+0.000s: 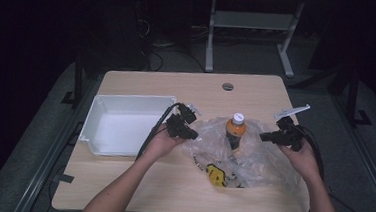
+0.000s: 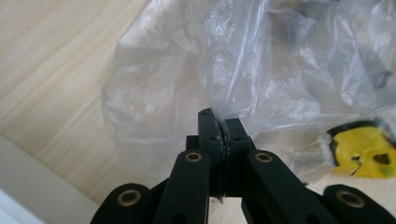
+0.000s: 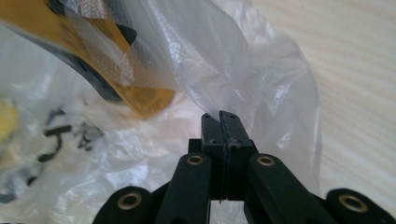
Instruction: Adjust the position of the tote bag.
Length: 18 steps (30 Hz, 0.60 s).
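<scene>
The work in hand is opening a clear plastic bag [image 1: 253, 153] that lies on the table [image 1: 135, 182], just right of a white bin [image 1: 124, 124]. Both grips look settled. The left gripper [image 2: 219, 122] has its fingers [image 2: 205, 128] pressed together on a fold of the bag's film, and the right gripper [image 3: 220, 126] has its fingers [image 3: 233, 135] clamped on another fold of the same film. In the high view the left gripper [image 1: 187, 128] sits at the bag's left edge, next to the bin, and the right gripper [image 1: 274, 137] at the bag's right edge, so the film is held from both sides.

What seems left, judging from this, is pulling the bag wide and getting its contents out (perhaps into the bin, which stands bare inside). The bottle [image 1: 235, 131] stands upright in the middle of the bag between the two grippers, its white cap poking above the film, and a yellow packet [image 1: 216, 175] lies at the bag's near edge, farther from the bin than the bottle is.

Counted: one bag, one orange bottle, one yellow packet, one white bin, two grippers, one table. Smaller dark-printed things show through the film beside the packet, but I cannot tell what they are or how many.
</scene>
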Motion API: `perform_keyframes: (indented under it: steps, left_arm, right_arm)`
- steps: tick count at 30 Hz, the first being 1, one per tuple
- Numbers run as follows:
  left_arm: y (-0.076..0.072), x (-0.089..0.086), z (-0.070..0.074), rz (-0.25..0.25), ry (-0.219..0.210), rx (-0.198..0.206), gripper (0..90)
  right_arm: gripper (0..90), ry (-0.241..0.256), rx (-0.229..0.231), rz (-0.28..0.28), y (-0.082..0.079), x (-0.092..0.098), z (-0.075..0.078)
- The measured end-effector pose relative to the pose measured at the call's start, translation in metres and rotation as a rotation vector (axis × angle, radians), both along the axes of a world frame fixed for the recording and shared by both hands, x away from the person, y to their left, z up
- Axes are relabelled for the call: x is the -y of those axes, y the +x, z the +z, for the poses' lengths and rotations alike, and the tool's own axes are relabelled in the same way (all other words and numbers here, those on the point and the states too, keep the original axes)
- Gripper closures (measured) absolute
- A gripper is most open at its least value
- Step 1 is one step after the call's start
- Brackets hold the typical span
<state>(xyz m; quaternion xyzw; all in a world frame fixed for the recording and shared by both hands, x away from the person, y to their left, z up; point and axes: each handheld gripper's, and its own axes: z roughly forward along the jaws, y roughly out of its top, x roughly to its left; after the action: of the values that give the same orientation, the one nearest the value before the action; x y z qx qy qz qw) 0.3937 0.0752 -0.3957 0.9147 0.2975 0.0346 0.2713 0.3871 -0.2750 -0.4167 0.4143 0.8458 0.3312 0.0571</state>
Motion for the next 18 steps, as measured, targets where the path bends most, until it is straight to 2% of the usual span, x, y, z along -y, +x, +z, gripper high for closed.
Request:
perform_keyframes:
  steps: [3, 4, 7, 12, 18]
  left_arm:
    - [-0.002, 0.0, -0.005, 0.009, -0.004, -0.01, 89.2]
    - [-0.002, 0.0, -0.007, 0.006, 0.001, -0.009, 89.2]
    - [-0.005, 0.002, -0.011, 0.002, 0.005, -0.013, 89.2]
    - [-0.01, 0.008, -0.016, -0.023, 0.04, -0.013, 89.3]
    - [-0.016, 0.012, -0.025, -0.041, 0.064, -0.023, 89.4]
  right_arm:
    - [89.5, -0.024, -0.022, -0.002, 0.001, 0.0, -0.007]
    - [89.5, -0.025, -0.018, 0.004, 0.002, 0.001, -0.009]
    - [89.4, -0.024, -0.044, -0.004, 0.003, 0.003, -0.018]
    - [89.3, -0.042, -0.076, -0.005, 0.003, 0.003, -0.029]
    - [89.3, -0.04, -0.085, -0.01, 0.002, 0.006, -0.037]
